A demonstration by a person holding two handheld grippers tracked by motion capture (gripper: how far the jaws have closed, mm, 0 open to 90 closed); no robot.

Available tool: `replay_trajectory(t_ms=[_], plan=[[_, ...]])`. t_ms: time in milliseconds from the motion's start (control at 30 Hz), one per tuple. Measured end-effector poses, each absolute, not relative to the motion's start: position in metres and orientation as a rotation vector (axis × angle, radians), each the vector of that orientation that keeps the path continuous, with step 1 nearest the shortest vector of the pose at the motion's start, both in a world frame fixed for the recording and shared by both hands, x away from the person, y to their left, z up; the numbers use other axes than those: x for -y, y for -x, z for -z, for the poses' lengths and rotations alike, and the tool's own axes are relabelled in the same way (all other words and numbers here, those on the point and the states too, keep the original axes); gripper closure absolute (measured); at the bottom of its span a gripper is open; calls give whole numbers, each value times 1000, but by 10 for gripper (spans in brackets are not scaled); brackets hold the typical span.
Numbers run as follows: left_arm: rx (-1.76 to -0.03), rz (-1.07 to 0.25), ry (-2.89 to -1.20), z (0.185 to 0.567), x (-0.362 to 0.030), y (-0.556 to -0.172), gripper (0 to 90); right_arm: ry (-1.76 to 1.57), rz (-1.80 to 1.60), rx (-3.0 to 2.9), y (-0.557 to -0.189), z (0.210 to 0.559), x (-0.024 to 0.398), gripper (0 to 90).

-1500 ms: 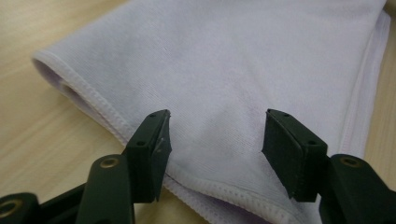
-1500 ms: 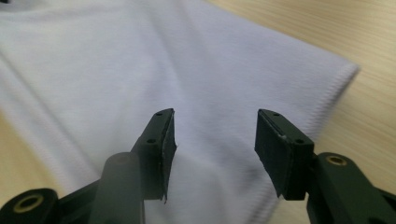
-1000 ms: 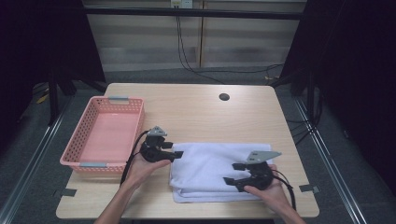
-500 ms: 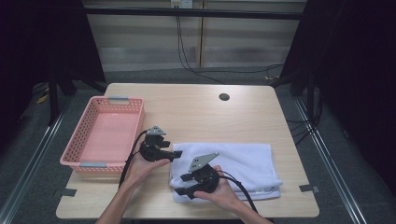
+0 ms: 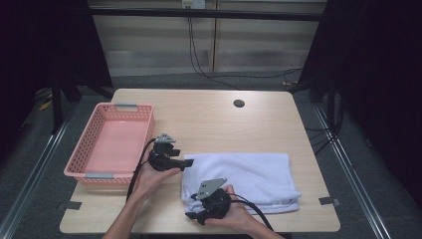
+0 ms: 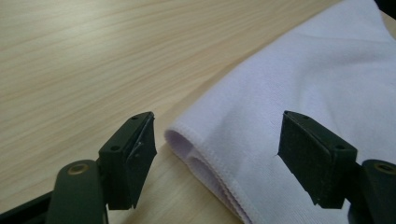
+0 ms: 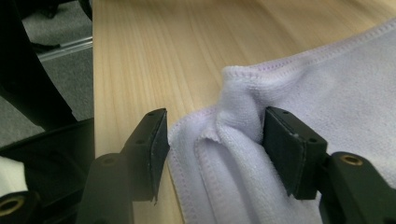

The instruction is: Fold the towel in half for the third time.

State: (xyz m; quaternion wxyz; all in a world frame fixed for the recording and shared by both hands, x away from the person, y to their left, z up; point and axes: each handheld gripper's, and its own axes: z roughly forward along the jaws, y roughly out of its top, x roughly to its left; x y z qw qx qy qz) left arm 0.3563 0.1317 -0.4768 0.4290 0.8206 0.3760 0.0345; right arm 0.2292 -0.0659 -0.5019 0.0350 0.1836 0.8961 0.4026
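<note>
A white folded towel lies on the front right part of the wooden table. My left gripper is open at the towel's far left corner; in the left gripper view the folded edge of the towel lies between the spread jaws of the gripper. My right gripper is at the towel's near left corner. In the right gripper view a bunched-up corner of the towel sits between the jaws of the gripper, which stand apart, the cloth touching the right-hand pad.
A pink plastic basket stands at the table's left edge, just left of my left hand. A small round hole is in the tabletop at the back. The table's front edge is close under the right hand.
My right gripper has moved from the towel's near right corner leftward along the front edge to its near left corner. The left gripper has stayed put.
</note>
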Motion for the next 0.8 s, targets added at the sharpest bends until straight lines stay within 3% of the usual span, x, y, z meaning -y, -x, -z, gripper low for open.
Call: replay_trajectory(t_ms=[133, 300, 367, 667, 800], plan=[[-952, -89, -2043, 478, -134, -360, 273, -538, -1184, -2724, -224, 502, 63, 432], [-971, -103, -2037, 482, -135, -364, 274, -580, -1183, -2690, -229, 501, 67, 637], [-1000, -104, -2021, 484, -134, -369, 282, -582, -1179, -2695, -231, 500, 67, 668], [-927, -79, -2146, 497, -123, -374, 336, -646, -1199, -2729, -238, 499, 69, 701], [-864, -34, -2165, 500, -121, -373, 434, -667, -1208, -2730, -238, 499, 69, 701]])
